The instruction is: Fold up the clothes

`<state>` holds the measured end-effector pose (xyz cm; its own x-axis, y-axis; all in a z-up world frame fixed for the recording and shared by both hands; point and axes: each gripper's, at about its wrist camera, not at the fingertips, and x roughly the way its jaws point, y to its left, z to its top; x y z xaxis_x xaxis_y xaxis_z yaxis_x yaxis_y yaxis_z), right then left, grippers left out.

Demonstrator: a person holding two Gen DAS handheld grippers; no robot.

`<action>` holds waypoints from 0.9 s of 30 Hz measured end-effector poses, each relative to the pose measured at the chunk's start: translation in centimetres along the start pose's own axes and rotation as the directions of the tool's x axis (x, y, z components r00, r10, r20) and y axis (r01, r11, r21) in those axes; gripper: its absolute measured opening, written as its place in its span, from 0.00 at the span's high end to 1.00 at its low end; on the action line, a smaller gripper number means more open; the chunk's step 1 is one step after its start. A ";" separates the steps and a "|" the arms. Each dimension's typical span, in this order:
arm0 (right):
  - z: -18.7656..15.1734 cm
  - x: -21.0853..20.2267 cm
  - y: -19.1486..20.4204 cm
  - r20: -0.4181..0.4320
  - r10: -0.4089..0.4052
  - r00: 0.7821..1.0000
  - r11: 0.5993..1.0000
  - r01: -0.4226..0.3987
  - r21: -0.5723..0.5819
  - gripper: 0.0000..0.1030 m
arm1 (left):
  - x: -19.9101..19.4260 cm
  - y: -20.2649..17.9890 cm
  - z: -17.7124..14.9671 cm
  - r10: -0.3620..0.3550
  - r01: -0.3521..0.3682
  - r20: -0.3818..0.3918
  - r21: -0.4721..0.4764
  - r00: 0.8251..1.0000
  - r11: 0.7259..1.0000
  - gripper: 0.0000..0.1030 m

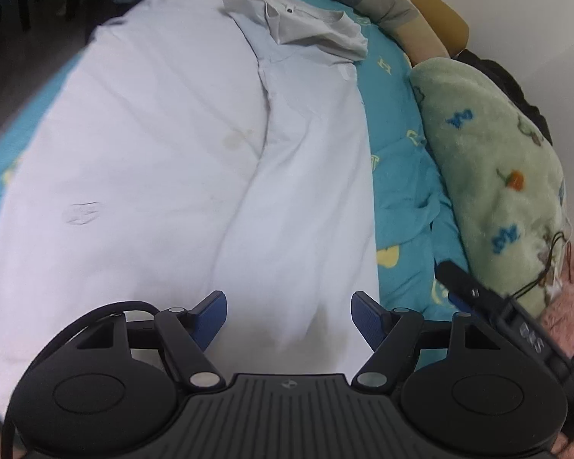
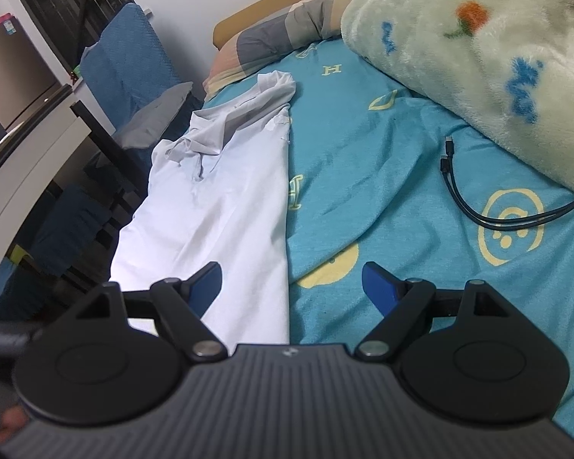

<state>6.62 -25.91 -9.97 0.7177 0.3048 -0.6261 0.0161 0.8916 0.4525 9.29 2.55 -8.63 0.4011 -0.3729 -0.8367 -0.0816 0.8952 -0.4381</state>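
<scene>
white shirt (image 1: 180, 145) flat on blue bedsheet (image 2: 363, 145), left gripper (image 1: 289, 315) wide, right gripper (image 2: 292, 287) wide

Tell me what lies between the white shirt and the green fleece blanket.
In the right wrist view, only turquoise bedsheet separates white shirt from green fleece blanket, with black cable near the blanket.

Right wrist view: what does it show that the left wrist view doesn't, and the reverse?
Only the right wrist view shows the black cable on the sheet and the furniture beside the bed. Only the left wrist view shows the shirt's faint chest logo, a yellowish stain and the other gripper. Both show the white shirt, teal sheet, green blanket and open jaws.
</scene>
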 end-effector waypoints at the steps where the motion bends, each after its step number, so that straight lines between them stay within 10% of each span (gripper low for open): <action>1: 0.0 0.1 0.0 -0.003 0.000 1.000 1.000 0.000 -0.002 0.20 | 1.0 0.0 0.2 0.001 -0.001 -0.003 0.004 1.000 1.000 0.29; 5: 0.1 0.5 0.0 -0.009 -0.001 1.000 1.000 0.001 0.000 0.20 | 4.1 0.1 0.6 -0.001 0.002 -0.018 0.017 1.000 1.000 0.42; 11: 0.4 1.5 0.1 -0.016 -0.004 1.000 1.000 0.004 -0.001 0.20 | 4.2 -0.4 0.5 0.033 -0.034 0.018 0.089 0.999 0.995 0.97; 22: 0.3 1.5 1.0 0.009 -0.005 1.000 0.999 0.005 -0.052 0.20 | 3.0 -1.0 0.0 0.172 -0.188 0.106 0.162 0.979 0.969 0.93; 27: 0.3 0.6 1.4 0.059 0.023 0.998 0.998 -0.019 -0.068 0.20 | 1.4 -1.5 -0.3 0.162 -0.188 0.154 0.177 0.975 0.966 0.66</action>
<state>7.28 -24.63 -9.49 0.7576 0.3047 -0.5773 -0.0444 0.9064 0.4201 9.77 0.59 -9.26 0.5181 -0.1811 -0.8360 0.0075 0.9783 -0.2072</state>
